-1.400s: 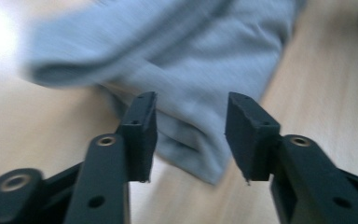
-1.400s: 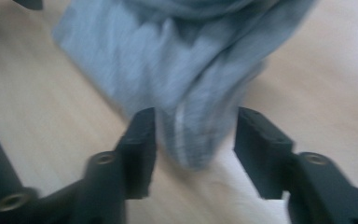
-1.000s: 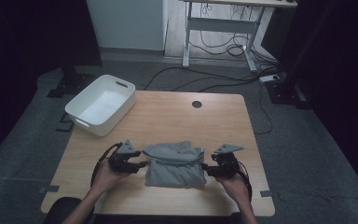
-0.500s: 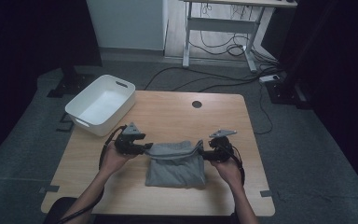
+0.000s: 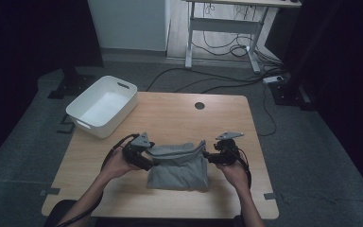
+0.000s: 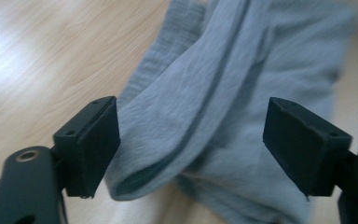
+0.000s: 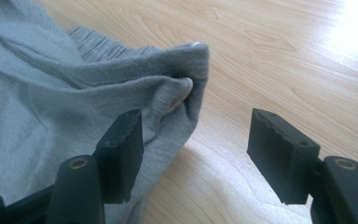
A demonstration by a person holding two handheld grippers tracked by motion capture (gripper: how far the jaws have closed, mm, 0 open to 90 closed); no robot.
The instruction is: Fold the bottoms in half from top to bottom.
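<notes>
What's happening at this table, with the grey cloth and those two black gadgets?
A person sits at a wooden table and works on a folded grey garment with a two-jaw tool in each hand. The left gripper has just been opening its jaws; they stand wide with a fold of the cloth between them, not pinched. The right gripper is open at the garment's other corner, one jaw beside the cloth. A white bin sits at the table's far left corner.

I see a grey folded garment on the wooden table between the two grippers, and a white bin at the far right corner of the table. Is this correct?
Not quite. The white bin stands at the far left corner of the wooden table, as the high view shows. The grey folded garment does lie between the two grippers.
</notes>
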